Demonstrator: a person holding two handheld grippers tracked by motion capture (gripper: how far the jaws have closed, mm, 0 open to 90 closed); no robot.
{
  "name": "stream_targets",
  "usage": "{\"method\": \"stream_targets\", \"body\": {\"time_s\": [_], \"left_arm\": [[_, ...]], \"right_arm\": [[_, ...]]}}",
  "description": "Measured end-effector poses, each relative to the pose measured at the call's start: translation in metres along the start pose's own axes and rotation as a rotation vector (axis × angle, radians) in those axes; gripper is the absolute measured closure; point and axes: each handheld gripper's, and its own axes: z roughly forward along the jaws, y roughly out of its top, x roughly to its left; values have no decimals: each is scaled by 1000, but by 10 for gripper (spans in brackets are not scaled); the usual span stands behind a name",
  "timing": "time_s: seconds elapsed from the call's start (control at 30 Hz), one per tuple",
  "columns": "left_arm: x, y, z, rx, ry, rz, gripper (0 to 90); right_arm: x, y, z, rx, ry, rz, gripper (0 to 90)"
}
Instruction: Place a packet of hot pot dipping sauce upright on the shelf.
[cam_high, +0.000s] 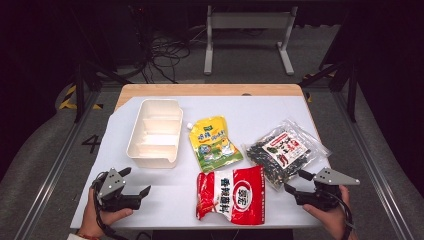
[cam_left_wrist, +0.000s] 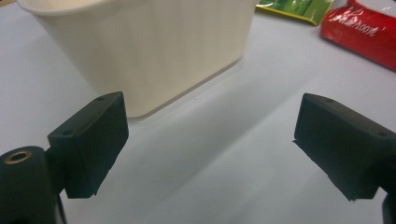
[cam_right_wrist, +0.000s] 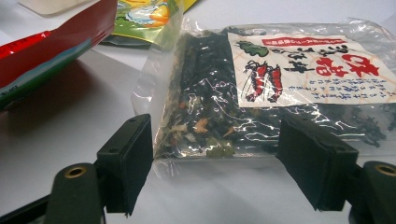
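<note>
The clear bag of dried seaweed (cam_high: 283, 151) lies at the right of the high view, a little below the middle, on the white table cover (cam_high: 165, 200). The right gripper (cam_high: 299, 181) sits in the lower right of that frame with its jaws spread wide, holding nothing, and the bag's near edge is just in front of them. In the right gripper view the bag (cam_right_wrist: 261, 93) takes the middle and the upper right, and its lower seam lies between the two black jaws.

I judge this bag to be light and soft. The film looks thin, glossy and crinkled, so it may slip, and the dry flakes inside can break under a strong squeeze. The flat sealed edge nearest to the jaws seems the best place to hold, or a corner where there is little filling.

The left gripper (cam_high: 137, 181) is in the lower left of the high view, also wide open and empty. It points to the cream box (cam_high: 153, 132), which has dividers inside; in the left gripper view the box wall (cam_left_wrist: 154, 46) stands at the upper left.

The red packet (cam_high: 231, 194) and the yellow pouch (cam_high: 214, 143) lie between the box and the seaweed. The print on all three packs is too small to read, and the top right corner of the bag is cut off in the right gripper view.
</note>
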Motion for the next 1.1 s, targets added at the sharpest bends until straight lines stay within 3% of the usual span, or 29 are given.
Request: {"method": "stream_targets", "body": {"time_s": [0.13, 0.3, 0.5, 0.7, 0.8, 1.1], "left_arm": [[-2, -1, -1, 17, -17, 0, 125], [-5, -4, -5, 37, -28, 33, 150], [-3, -10, -12, 39, -24, 1, 156], [-5, -13, -13, 88, -12, 1, 196], [-6, -13, -13, 85, -24, -13, 205], [-9, -14, -15, 73, -35, 0, 211]], "right_arm": [[1, 1, 2, 8, 7, -12, 272], [2, 8, 9, 3, 22, -23, 269], [6, 17, 18, -1, 47, -42, 261], [9, 24, 23, -10, 67, -51, 248], [8, 28, 24, -18, 74, -42, 240], [11, 36, 28, -11, 95, -61, 207]]}}
